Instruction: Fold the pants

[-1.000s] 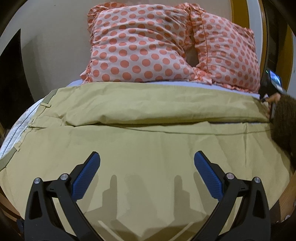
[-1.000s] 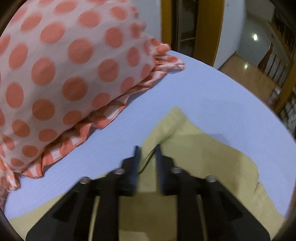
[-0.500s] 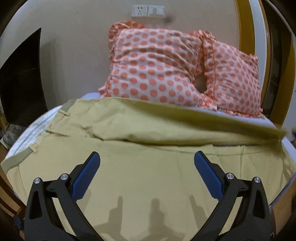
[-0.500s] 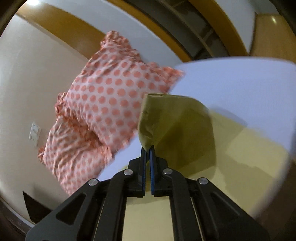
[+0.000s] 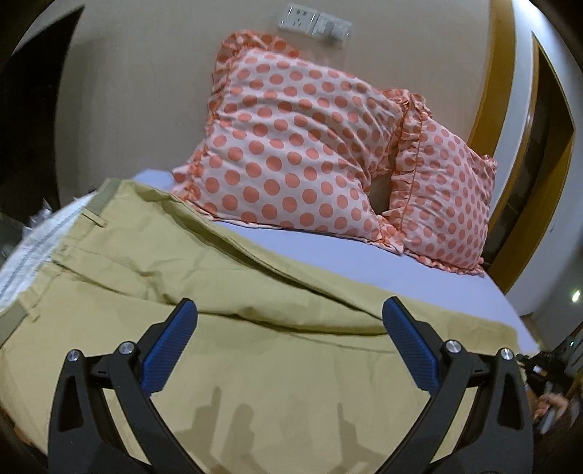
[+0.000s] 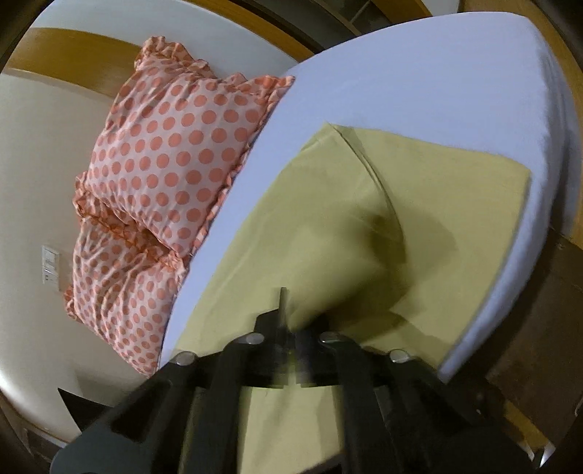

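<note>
Left gripper [image 5: 289,339]: jaws spread wide, the blue pads [image 5: 169,350] well apart and holding nothing; they hover just above the pants [image 5: 255,379] without visible contact, and their shadows fall on the cloth below. The tool points level across the bed toward the wall.

Pants: khaki, spread flat over the pale blue bed sheet [image 5: 364,260], waistband [image 5: 98,198] with belt loops at the left edge, white pocket lining turned out beside it. One leg lies folded lengthwise over the other, forming a long soft ridge that runs from upper left to lower right. Two pink pillows with orange dots [image 5: 291,146] lean on the wall behind, a wall socket plate [image 5: 315,25] above them.

Right gripper [image 6: 288,313]: jaws pressed together, pinching the hem end of the upper pant leg [image 6: 328,226] (the fingertips are blurred and largely covered by the cloth). The gripped leg rises off the lower leg [image 6: 455,182] as a curved fold, casting a dark shadow on it; the lower leg lies flat near the corner of the mattress. The tool is rolled sideways, so the pillows [image 6: 164,156] appear stacked at the left.
</note>
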Action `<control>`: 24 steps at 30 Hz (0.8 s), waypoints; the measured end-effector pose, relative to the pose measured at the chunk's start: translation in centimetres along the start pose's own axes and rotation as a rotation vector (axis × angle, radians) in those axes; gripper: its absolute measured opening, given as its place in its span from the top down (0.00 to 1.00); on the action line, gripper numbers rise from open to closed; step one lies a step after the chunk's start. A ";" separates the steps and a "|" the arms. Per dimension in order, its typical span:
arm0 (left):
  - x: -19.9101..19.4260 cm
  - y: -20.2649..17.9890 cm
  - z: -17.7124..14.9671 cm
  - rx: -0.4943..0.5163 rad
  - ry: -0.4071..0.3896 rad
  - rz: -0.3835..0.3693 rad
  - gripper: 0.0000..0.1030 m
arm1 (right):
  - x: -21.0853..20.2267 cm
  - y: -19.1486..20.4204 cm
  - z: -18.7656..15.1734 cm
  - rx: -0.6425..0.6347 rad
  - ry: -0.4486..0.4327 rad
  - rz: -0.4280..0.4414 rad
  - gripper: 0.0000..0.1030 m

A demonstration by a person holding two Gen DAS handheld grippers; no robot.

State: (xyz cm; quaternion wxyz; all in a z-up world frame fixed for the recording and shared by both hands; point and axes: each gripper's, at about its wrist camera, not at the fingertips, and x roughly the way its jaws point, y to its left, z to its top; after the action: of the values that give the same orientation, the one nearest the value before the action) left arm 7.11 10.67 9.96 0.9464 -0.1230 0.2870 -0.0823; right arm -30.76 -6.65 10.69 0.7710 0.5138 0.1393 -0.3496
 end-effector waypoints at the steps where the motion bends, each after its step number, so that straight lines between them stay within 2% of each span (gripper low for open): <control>1: 1.1 0.3 0.8 -0.012 0.019 0.001 0.02 | -0.6 -0.1 0.3 0.002 -0.026 0.024 0.98; 4: 3.8 1.1 2.4 -0.047 0.067 0.011 0.02 | -2.1 0.2 1.1 -0.010 -0.096 0.087 0.98; 6: 6.6 2.1 3.6 -0.111 0.144 0.020 0.02 | -2.4 0.6 1.7 -0.024 -0.107 0.102 0.98; 8: 8.6 2.9 4.2 -0.156 0.188 0.021 0.03 | -2.2 0.7 2.1 -0.024 -0.110 0.115 0.98; 11: 11.6 3.8 5.6 -0.174 0.204 0.064 0.03 | -1.9 0.6 2.5 -0.013 -0.127 0.127 0.98; 13: 14.0 4.7 6.5 -0.198 0.226 0.104 0.10 | -1.6 0.5 2.6 -0.007 -0.121 0.128 0.98; 14: 14.8 5.3 6.8 -0.215 0.240 0.113 0.19 | -1.4 0.5 2.7 -0.005 -0.121 0.130 0.98; 15: 15.9 6.1 7.0 -0.240 0.259 0.124 0.37 | -1.3 0.5 2.7 -0.003 -0.122 0.131 0.98; 16: 16.9 6.9 7.1 -0.266 0.277 0.125 0.51 | -1.2 0.5 2.8 0.000 -0.124 0.132 0.98; 17: 17.3 7.6 7.1 -0.282 0.289 0.128 0.82 | -1.1 0.4 2.8 0.000 -0.125 0.134 0.98; 18: 17.2 8.2 7.0 -0.303 0.294 0.134 0.91 | -1.0 0.5 2.9 0.000 -0.124 0.138 0.98; 19: 16.6 8.4 6.9 -0.314 0.285 0.125 0.92 | -1.0 0.7 3.1 -0.004 -0.127 0.143 0.98; 21: 13.0 7.8 6.3 -0.280 0.223 0.104 0.93 | -1.5 1.1 3.2 -0.018 -0.145 0.148 0.98; 24: 4.7 6.4 3.9 -0.210 0.113 0.073 0.93 | -3.5 1.5 3.6 -0.049 -0.200 0.143 0.98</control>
State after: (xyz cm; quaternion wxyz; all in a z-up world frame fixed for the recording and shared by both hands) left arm 13.77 16.45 8.85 0.9130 -0.2060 0.3513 -0.0243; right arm -32.75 -8.14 15.35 0.8164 0.4661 0.0332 -0.3394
